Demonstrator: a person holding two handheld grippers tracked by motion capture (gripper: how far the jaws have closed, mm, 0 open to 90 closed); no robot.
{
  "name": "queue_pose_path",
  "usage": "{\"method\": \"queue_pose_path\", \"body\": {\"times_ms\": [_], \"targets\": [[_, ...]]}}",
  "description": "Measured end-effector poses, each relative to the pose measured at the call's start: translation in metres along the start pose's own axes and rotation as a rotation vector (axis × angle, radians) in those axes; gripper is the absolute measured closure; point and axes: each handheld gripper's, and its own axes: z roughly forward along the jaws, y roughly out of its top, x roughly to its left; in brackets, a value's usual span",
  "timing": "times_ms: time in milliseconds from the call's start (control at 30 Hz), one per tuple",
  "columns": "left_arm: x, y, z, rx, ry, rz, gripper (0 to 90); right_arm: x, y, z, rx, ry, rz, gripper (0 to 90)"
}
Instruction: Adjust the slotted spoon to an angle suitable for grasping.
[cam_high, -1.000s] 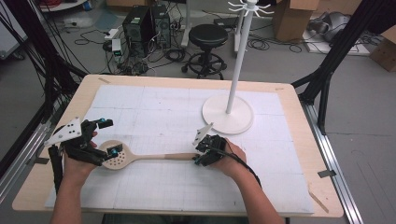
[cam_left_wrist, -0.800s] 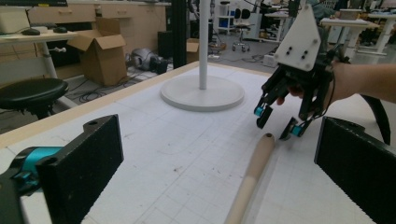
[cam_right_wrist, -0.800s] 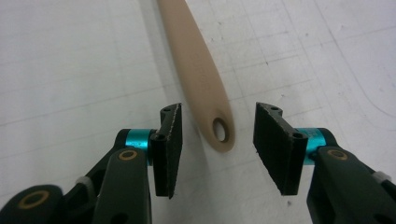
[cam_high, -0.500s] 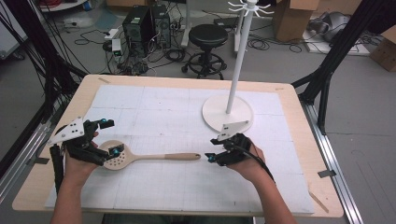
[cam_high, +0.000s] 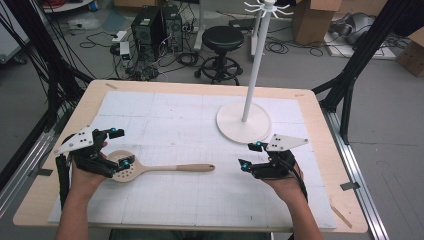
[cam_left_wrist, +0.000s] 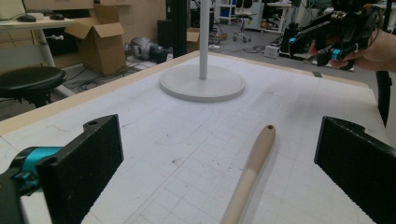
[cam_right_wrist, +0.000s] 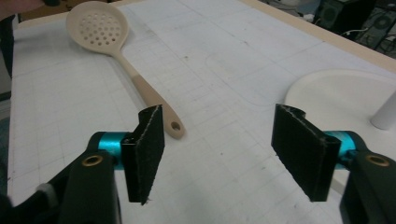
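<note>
Fingers of right gripper had just been opening, nothing between; left gripper open astride slotted spoon head lying on mat. Release step; next likely left regrasp.

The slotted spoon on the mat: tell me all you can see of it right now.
The slotted spoon is beige, plastic or wood by its look, with a round bowl pierced by many small holes and a long handle ending in a hanging hole. It lies flat on the white gridded mat, bowl toward the left tool, whose open jaws straddle it. The right tool is open and apart from it.
</note>
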Motion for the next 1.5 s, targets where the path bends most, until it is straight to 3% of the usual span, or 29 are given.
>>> {"method": "queue_pose_path", "body": {"times_ms": [700,1100,1500], "targets": [[-0.001,0.001,0.003,-0.006,-0.020,0.002,1.8,-0.014,-0.006,-0.021,-0.155,-0.045,0.093,19.5],[-0.001,0.002,0.004,-0.008,-0.030,0.000,1.7,-0.024,-0.012,-0.036,-0.188,-0.083,0.117,15.4],[-0.003,0.003,0.008,0.012,-0.044,0.008,1.7,-0.027,-0.017,-0.040,-0.204,-0.085,0.129,11.2]]}}
